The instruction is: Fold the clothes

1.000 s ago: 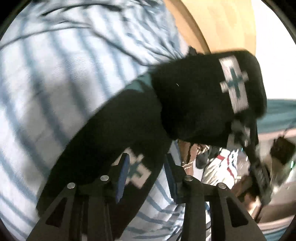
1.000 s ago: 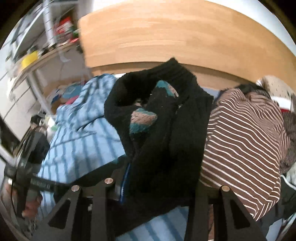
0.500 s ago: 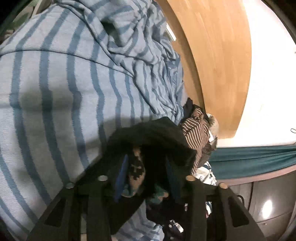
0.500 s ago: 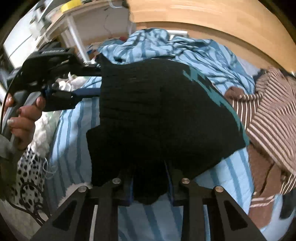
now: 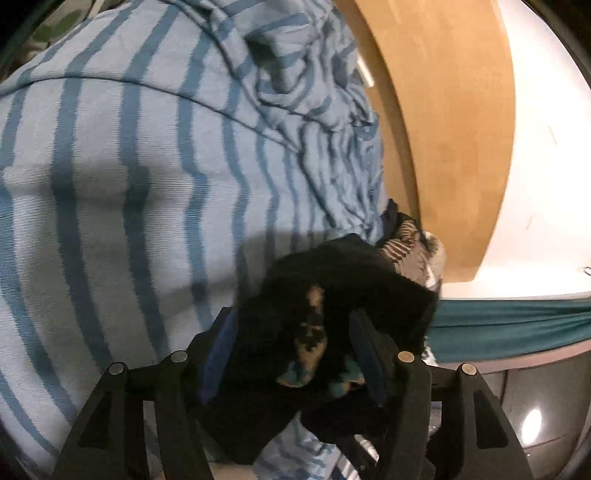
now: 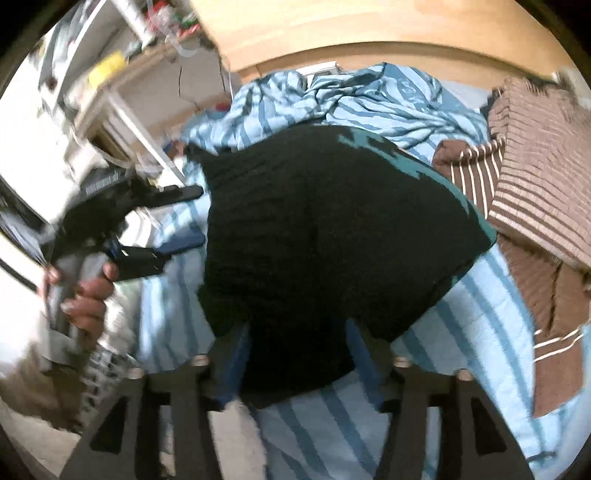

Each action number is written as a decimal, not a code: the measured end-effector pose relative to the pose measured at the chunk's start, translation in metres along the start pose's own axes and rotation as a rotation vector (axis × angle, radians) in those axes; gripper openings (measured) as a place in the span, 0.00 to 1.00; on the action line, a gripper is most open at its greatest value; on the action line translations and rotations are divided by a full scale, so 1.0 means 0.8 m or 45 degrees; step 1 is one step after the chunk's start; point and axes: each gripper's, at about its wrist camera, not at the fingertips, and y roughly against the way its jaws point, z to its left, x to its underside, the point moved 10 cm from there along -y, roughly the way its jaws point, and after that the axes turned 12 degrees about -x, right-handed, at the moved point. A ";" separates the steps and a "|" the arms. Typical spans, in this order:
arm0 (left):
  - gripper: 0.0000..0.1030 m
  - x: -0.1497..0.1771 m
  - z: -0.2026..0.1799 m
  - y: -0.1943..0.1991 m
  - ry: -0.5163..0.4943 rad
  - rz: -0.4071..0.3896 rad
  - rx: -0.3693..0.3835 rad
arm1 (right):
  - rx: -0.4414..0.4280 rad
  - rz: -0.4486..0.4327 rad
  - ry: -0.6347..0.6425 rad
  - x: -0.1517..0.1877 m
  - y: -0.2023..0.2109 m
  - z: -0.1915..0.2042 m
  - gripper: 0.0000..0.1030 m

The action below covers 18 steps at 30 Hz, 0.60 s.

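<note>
A black knit sweater (image 6: pixel 332 229) with teal and tan patterning lies bunched on the blue striped bed sheet (image 6: pixel 480 314). Its near edge sits between the fingers of my right gripper (image 6: pixel 297 332), whose jaws are opening and stand clear of the cloth. In the left wrist view the sweater (image 5: pixel 351 269) bulges between the spread fingers of my left gripper (image 5: pixel 291 317), also opening. From the right wrist view, the left gripper (image 6: pixel 201 216) is at the sweater's left edge, held by a hand (image 6: pixel 85 299).
A brown garment with white stripes (image 6: pixel 535 166) lies right of the sweater. A crumpled blue striped cover (image 6: pixel 369 92) is heaped behind it, against a wooden headboard (image 6: pixel 332 33). White shelves (image 6: pixel 110 92) stand at the back left. Striped sheet (image 5: pixel 110 184) spreads left of the sweater.
The sweater came down from the air onto the sheet and now lies spread and still. Both grippers' jaws have widened, the right one letting go of the near edge.
</note>
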 end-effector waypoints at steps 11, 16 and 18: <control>0.61 0.012 -0.030 -0.054 -0.103 0.155 0.033 | 0.288 -0.019 0.112 -0.032 -0.018 -0.017 0.29; 0.61 0.016 -0.061 -0.064 -0.064 0.220 0.175 | 0.214 -0.188 0.016 -0.088 0.042 -0.037 0.17; 0.61 0.017 -0.070 -0.065 -0.057 0.225 0.202 | 0.213 -0.229 -0.011 -0.109 0.057 -0.045 0.17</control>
